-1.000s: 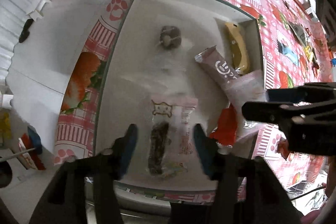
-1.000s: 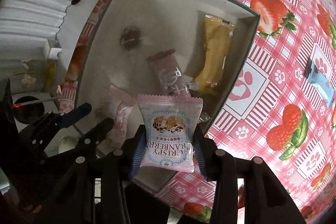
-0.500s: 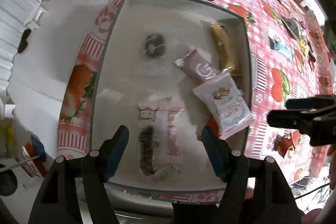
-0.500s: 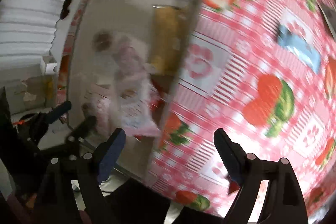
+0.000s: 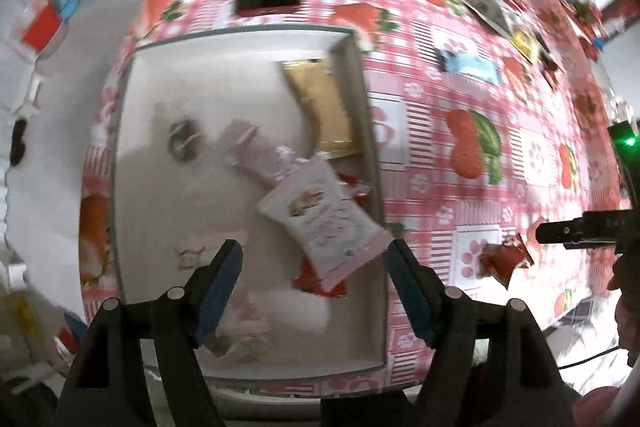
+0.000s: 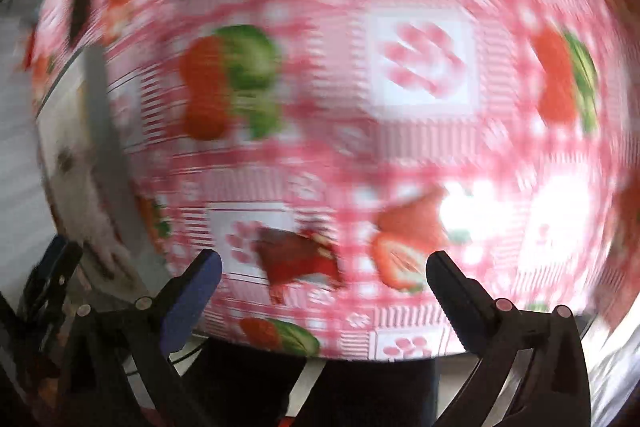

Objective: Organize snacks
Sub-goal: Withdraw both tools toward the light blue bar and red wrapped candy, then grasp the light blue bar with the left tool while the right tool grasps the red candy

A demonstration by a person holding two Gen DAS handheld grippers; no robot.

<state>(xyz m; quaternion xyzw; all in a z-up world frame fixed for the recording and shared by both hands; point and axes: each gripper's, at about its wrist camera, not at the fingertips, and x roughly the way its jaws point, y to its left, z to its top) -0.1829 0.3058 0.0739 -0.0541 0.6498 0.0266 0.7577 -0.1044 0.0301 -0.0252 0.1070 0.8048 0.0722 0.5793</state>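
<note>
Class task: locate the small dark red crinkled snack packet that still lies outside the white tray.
The small dark red crinkled snack packet lies on the strawberry-print tablecloth, right of the white tray; in the right wrist view it sits just ahead of the right gripper.

tray left half bare | right side: piled packets against wall

Between the left fingers a packet lies in the tray; a wrapper lies between the right fingers.
</note>
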